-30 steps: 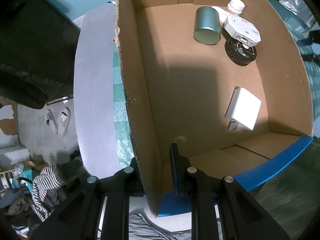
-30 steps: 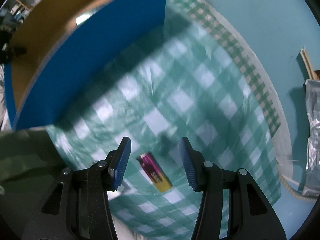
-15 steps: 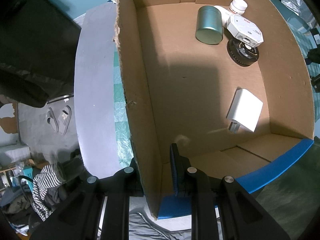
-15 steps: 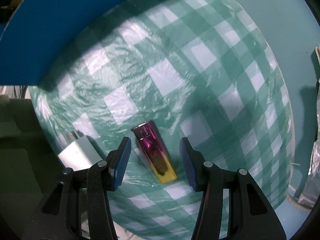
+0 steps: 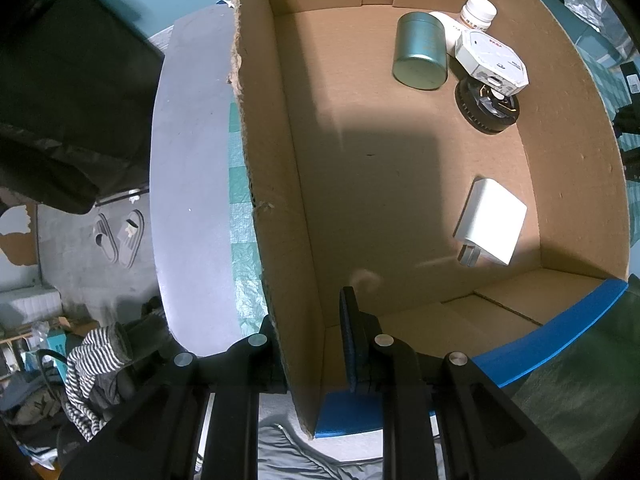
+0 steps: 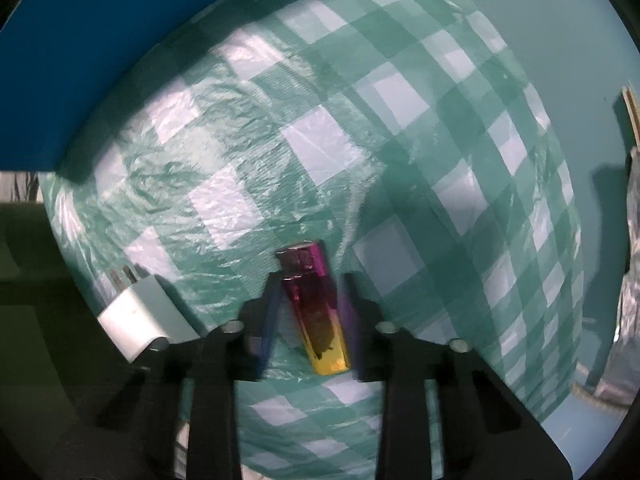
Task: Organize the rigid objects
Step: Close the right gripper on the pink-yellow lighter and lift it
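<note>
In the left wrist view my left gripper [image 5: 312, 336] is shut on the left wall of an open cardboard box [image 5: 272, 200], one finger outside and one inside. On the box floor lie a green tin [image 5: 420, 56], a white bottle [image 5: 478, 10], a white octagonal case [image 5: 492, 60], a black round part [image 5: 488, 108] and a white charger [image 5: 492, 224]. In the right wrist view my right gripper [image 6: 310, 286] points down, its jaws closing onto a pink-to-gold lighter [image 6: 316, 312] on the checked cloth, pads against its sides.
A second white charger [image 6: 140, 316] lies on the green checked cloth [image 6: 320, 140] just left of the right gripper. The box's blue outer side [image 6: 100, 40] rises at the upper left. Crinkled foil [image 6: 630, 260] sits at the right edge. Floor clutter lies below the table edge.
The right gripper sank over the lighter and its fingers closed from wide apart onto the lighter's sides. The left gripper and box kept still.
</note>
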`<control>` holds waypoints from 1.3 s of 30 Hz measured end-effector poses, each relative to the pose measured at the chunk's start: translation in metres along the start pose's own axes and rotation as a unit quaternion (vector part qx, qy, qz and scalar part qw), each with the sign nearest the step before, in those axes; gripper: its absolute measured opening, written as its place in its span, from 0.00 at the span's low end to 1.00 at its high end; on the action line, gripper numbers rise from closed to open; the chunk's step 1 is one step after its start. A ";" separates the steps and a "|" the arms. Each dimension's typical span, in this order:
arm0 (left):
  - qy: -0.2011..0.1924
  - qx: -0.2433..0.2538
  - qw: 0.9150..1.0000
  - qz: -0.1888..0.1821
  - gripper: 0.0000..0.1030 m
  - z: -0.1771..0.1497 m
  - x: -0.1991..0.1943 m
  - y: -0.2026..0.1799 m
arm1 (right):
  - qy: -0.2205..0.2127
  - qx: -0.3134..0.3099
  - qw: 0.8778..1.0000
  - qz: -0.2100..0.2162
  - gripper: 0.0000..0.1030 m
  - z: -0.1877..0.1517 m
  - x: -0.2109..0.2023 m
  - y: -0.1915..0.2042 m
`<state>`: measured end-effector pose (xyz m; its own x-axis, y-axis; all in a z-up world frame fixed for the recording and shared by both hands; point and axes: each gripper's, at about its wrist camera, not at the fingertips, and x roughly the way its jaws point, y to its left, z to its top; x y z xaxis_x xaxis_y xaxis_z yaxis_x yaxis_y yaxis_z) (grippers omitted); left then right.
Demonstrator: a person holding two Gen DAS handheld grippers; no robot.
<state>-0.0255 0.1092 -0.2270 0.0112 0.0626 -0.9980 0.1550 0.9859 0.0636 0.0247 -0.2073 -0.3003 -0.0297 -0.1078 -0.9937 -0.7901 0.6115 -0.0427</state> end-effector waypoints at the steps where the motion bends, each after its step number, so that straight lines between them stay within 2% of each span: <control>1: 0.000 0.000 1.000 0.000 0.18 0.000 0.000 0.000 | -0.001 0.006 1.000 0.001 0.21 0.003 0.000 -0.004; 14: 0.000 0.006 1.000 0.001 0.18 0.002 0.001 0.001 | -0.023 0.063 0.997 0.029 0.21 0.018 -0.027 -0.012; 25: 0.000 0.006 1.000 0.001 0.18 0.002 0.002 0.003 | -0.064 0.063 0.995 0.036 0.21 0.028 -0.068 -0.013; 39: 0.002 0.007 1.000 0.000 0.18 0.003 0.001 0.002 | -0.121 0.062 0.990 0.036 0.21 0.056 -0.115 -0.003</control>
<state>-0.0221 0.1109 -0.2280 0.0071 0.0639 -0.9979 0.1693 0.9835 0.0642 0.0653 -0.1529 -0.1921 0.0771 0.1212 -0.9896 -0.7097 0.7038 0.0309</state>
